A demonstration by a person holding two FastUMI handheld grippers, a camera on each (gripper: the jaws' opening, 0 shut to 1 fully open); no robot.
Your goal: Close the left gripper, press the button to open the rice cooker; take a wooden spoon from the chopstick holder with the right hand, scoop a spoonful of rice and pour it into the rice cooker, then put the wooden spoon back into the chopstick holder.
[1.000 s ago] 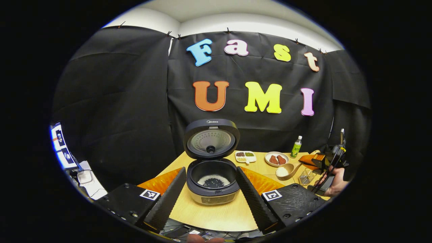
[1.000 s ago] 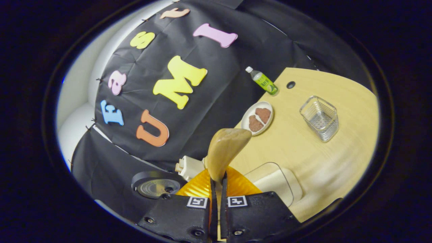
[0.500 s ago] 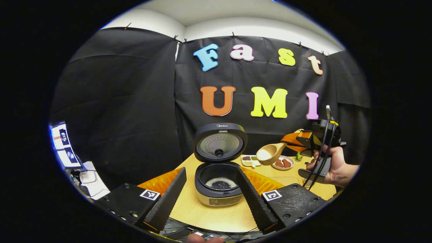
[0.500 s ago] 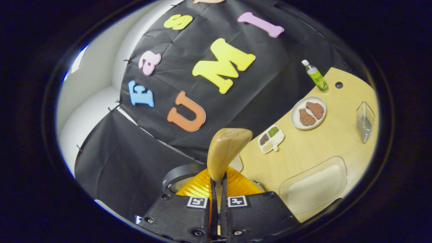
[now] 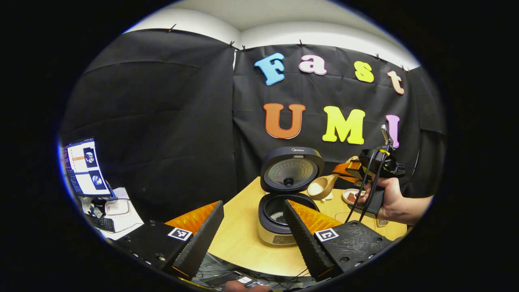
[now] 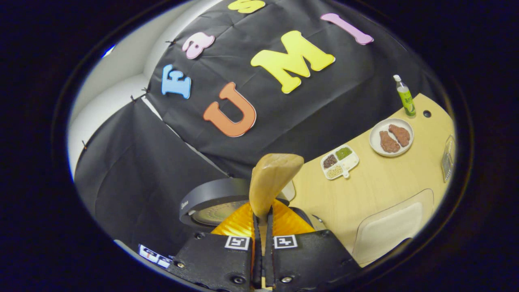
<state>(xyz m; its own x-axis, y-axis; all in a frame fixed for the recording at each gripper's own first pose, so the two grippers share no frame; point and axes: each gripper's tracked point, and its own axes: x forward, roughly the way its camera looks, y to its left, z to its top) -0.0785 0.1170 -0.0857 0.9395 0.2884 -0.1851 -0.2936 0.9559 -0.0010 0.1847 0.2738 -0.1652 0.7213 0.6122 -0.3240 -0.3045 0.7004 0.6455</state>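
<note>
I have the wooden spoon [image 6: 272,180] clamped by its handle in the right gripper [image 6: 262,259], both fingers pressing on it; from the left gripper view its bowl [image 5: 319,188] hangs in the air just beside the raised lid of the rice cooker [image 5: 284,211], above the pot's right edge, with pale rice in the hollow. I judge the spoon light and stiff, smooth enough to twist in the pads, so the hold low on the handle suits it, and I would keep the bowl level until it is over the pot; the loose grains will spill at any tilt. The cooker stands open on the wooden table [image 5: 239,239], some rice already at the bottom of its inner pot. My left gripper [image 5: 251,239] sits released, its fingers spread wide either side of the cooker and touching nothing. Farther out, in the right gripper view, lie a divided dish of grains [image 6: 339,161], a plate with two brown pieces [image 6: 391,137], a green bottle [image 6: 405,97], the wire chopstick holder [image 6: 447,158] at the far edge, and the clear rice container [image 6: 389,227] nearest me.
</note>
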